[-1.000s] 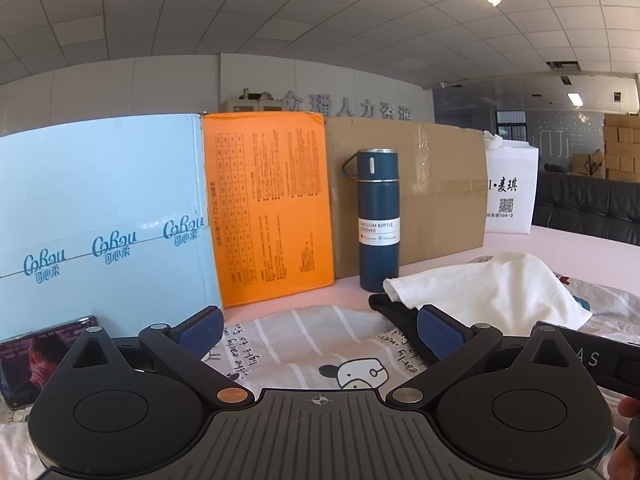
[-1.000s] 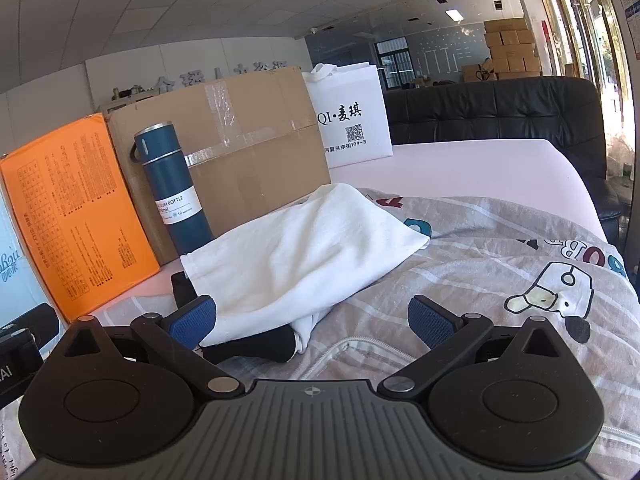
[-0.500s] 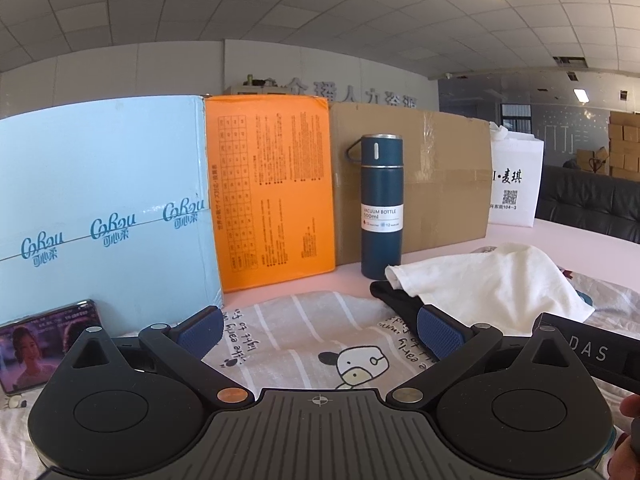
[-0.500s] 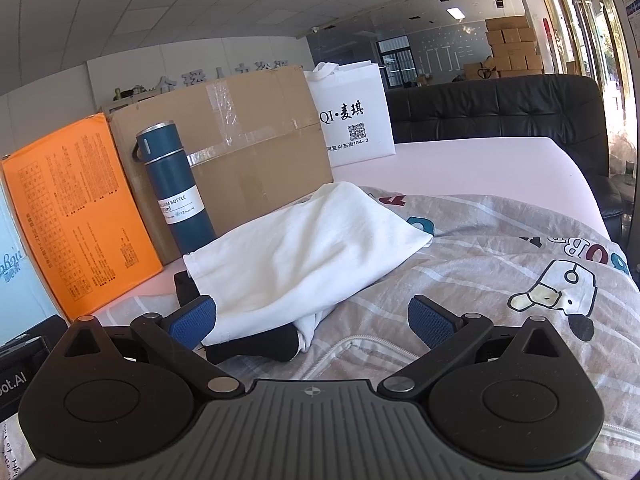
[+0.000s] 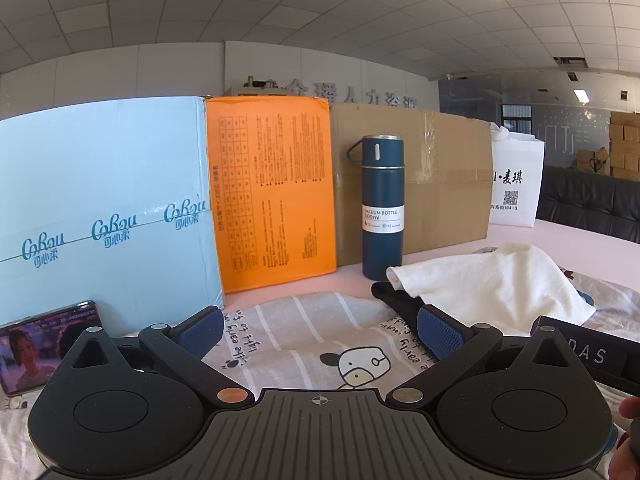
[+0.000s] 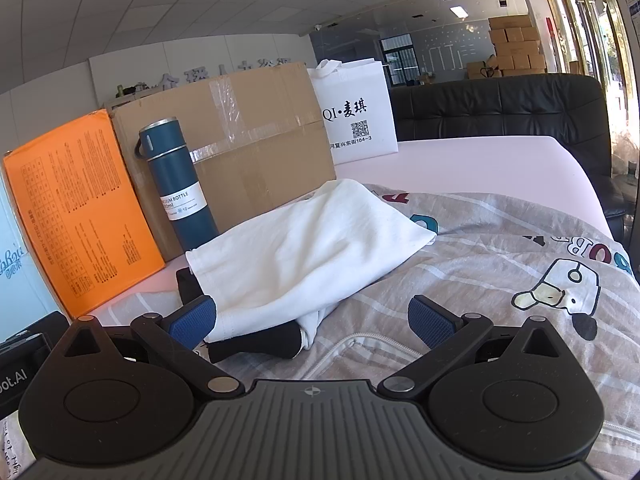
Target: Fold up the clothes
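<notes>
Little has changed over the last second. In the left wrist view the whole scene has sunk a little in frame, so that the phone (image 5: 48,348) by the light blue box (image 5: 104,200) now shows more of its screen; the left tongs (image 5: 320,330) have tipped or lifted slightly. In the right wrist view the picture has barely shifted. Neither pair has closed or touched cloth, so I judge that the folding has not yet begun and that both are still lining up for a first grasp.

Both pairs stand wide apart and hold nothing. The right tongs (image 6: 312,320) hover over the printed sheet (image 6: 500,248) that covers the counter (image 6: 480,156).

Take the blue vacuum bottle (image 5: 382,208) as landmark. The white garment (image 6: 304,252) lies crumpled just in front of it and to its right, draped over a black garment (image 6: 260,344) whose edges stick out beneath. From the right wrist view, the near end of this heap sits just ahead of the left-hand blue pad (image 6: 192,322), close to it, while the open gap faces mostly bare sheet to the heap's right. From the left wrist view, the heap lies beyond the right-hand pad (image 5: 438,334), off to the bottle's right, and the gap faces the cartoon dog print (image 5: 358,364) on the sheet. The right tongs look the nearer to the clothes.
</notes>
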`<act>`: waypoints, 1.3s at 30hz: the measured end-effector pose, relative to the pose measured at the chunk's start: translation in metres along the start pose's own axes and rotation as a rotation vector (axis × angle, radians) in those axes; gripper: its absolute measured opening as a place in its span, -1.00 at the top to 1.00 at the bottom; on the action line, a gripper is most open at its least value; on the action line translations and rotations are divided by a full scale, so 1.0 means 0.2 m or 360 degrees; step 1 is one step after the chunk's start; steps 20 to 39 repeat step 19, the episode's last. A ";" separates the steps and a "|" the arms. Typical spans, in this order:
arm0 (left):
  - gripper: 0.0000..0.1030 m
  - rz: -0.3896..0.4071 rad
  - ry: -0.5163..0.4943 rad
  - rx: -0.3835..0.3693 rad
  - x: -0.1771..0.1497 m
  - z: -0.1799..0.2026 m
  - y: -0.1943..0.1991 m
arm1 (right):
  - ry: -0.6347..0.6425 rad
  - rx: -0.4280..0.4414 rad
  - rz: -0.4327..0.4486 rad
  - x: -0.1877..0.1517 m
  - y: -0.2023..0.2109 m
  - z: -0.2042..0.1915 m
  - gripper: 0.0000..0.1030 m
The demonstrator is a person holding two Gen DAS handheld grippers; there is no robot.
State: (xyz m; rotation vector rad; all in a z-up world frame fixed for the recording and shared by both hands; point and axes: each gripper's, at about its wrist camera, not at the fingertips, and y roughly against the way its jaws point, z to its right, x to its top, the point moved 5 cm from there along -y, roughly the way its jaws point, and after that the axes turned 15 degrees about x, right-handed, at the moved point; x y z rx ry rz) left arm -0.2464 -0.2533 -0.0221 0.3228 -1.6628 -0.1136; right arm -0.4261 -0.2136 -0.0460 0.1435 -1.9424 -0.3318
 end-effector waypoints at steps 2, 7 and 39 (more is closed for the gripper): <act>-1.00 0.0010 0.0000 0.0003 0.00 0.00 0.00 | 0.0001 0.0002 -0.0003 0.00 0.00 0.00 -1.00; -1.00 0.0009 -0.0002 0.0007 0.00 0.00 0.00 | -0.0002 0.0001 -0.0004 0.00 0.00 0.00 -1.00; -1.00 -0.0005 -0.0013 -0.0004 0.00 0.01 0.00 | 0.0005 -0.0007 -0.0001 0.00 0.00 0.00 -1.00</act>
